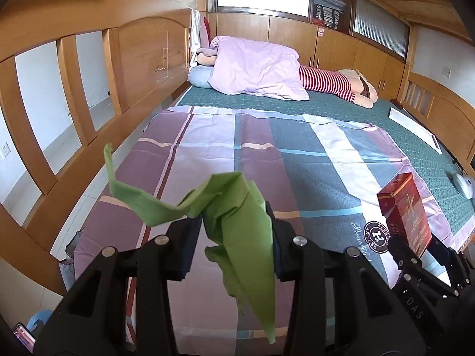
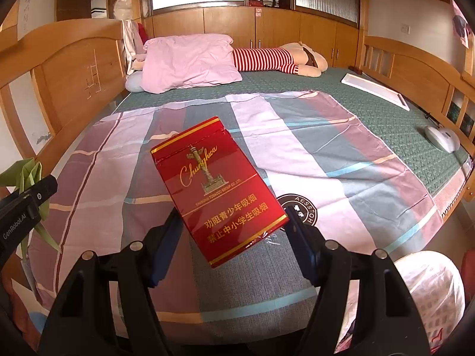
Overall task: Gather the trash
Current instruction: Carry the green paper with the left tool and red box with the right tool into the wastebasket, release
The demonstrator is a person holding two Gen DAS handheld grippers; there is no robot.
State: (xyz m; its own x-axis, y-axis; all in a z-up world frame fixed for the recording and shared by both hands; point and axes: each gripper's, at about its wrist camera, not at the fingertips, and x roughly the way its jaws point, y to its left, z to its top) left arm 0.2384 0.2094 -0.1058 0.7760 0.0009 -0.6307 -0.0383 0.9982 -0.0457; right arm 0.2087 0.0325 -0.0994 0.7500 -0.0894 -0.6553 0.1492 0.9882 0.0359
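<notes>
My left gripper (image 1: 234, 222) is shut on a crumpled green paper (image 1: 237, 207), held above the checked sheet (image 1: 267, 160) on the bed; one strip of it sticks out to the left. The same green paper (image 2: 28, 172) and left gripper (image 2: 38, 192) show at the left edge of the right wrist view. My right gripper (image 2: 231, 225) is shut on a red cigarette pack (image 2: 219, 190), gripped by its lower sides and tilted up over the sheet. In the left wrist view the red pack (image 1: 405, 210) and right gripper (image 1: 421, 252) appear at the right.
A white-lined bin (image 2: 427, 293) stands at the lower right beside the bed. A pink pillow (image 2: 190, 62) and a striped plush toy (image 2: 279, 59) lie at the head. A white flat board (image 2: 377, 89) and a white device (image 2: 442, 138) rest at the bed's right. Wooden rails (image 1: 89, 95) flank it.
</notes>
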